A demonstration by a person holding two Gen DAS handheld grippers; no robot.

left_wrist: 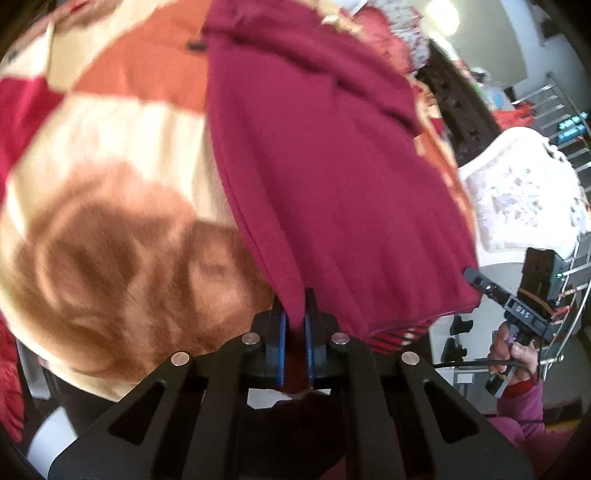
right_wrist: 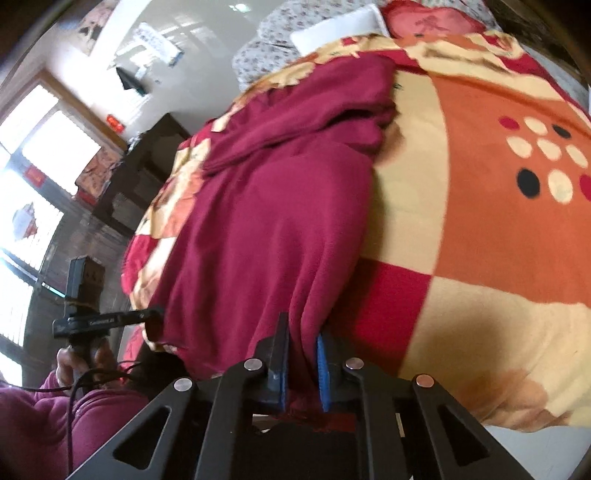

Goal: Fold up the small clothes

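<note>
So, far left of the left wrist view there's only the blanket (left_wrist: pixel 110 155), a fleecy bedspread w/ cream, orange, red and brown patches, blurred at the edges. Moving right, the dark red garment (left_wrist: pixel 325 155) lies spread on it, running from the top of the frame down to the near edge of the bed, w/ a rumpled fold of its own cloth heaped at the far end. At the bottom centre the left gripper (left_wrist: pixel 295 343) is clenched on the garment's near hem, a pinch of red cloth squeezed between the blue pads (left_wrist: pixel 281 343), the cloth drawn into pleats toward the grip. Further right the right gripper (left_wrist: pixel 476 278) grips the garment's other near corner at its tip, a hand (left_wrist: pixel 513 354) in a magenta sleeve (left_wrist: pixel 524 406) wrapped round the handle; behind it sits a white chair w/ floral upholstery (left_wrist: pixel 524 192). In the right wrist view, bright windows (right_wrist: pixel 37 155) fill the far left, then the other gripper at the garment's left corner, then the garment itself down the middle, then blanket w/ a spotted orange panel to the right; a red pillow (right_wrist: pixel 432 22) lies at the head of the bed. Both near corners are pinched, cloth bunched in each clamp
</note>
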